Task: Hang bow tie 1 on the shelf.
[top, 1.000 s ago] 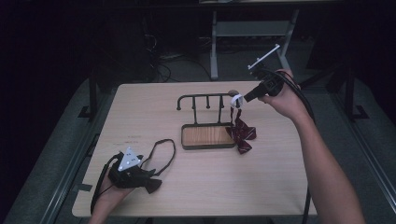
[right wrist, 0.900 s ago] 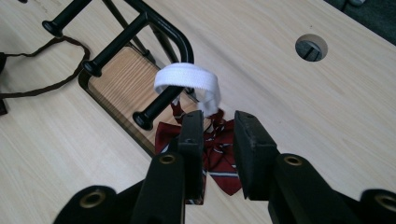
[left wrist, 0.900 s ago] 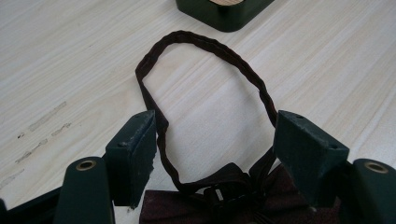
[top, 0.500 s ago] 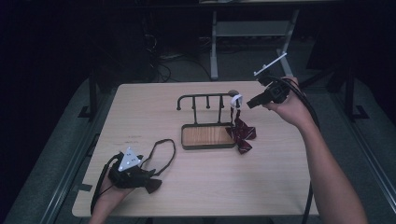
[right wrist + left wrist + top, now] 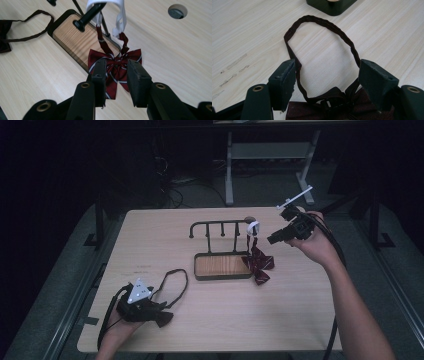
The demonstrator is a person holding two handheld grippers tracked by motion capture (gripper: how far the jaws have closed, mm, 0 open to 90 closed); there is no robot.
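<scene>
A black hook rack (image 5: 220,227) stands on a wood-inlaid base (image 5: 222,266) at the table's middle. A red striped bow tie (image 5: 259,262) (image 5: 116,67) hangs from the rack's right end by a white band (image 5: 254,227) (image 5: 120,17). My right gripper (image 5: 272,240) (image 5: 117,63) hovers just right of it; its jaws have just been opening, and nothing is between them. At the near left, my left gripper (image 5: 162,312) (image 5: 328,63) rests open on the table. A dark bow tie (image 5: 337,105) lies between its jaws, and its strap loop (image 5: 322,22) (image 5: 175,280) stretches toward the base.
A round cable hole (image 5: 177,11) (image 5: 248,219) sits in the tabletop behind the rack. The light wooden table (image 5: 300,320) has bare surface on its right and far left. A desk frame (image 5: 230,165) stands in the dark beyond the far edge.
My right gripper has drawn back from the rack's right end, moving right and a little down, its jaws wider. The white band stays on the rack. The left gripper has not moved.
</scene>
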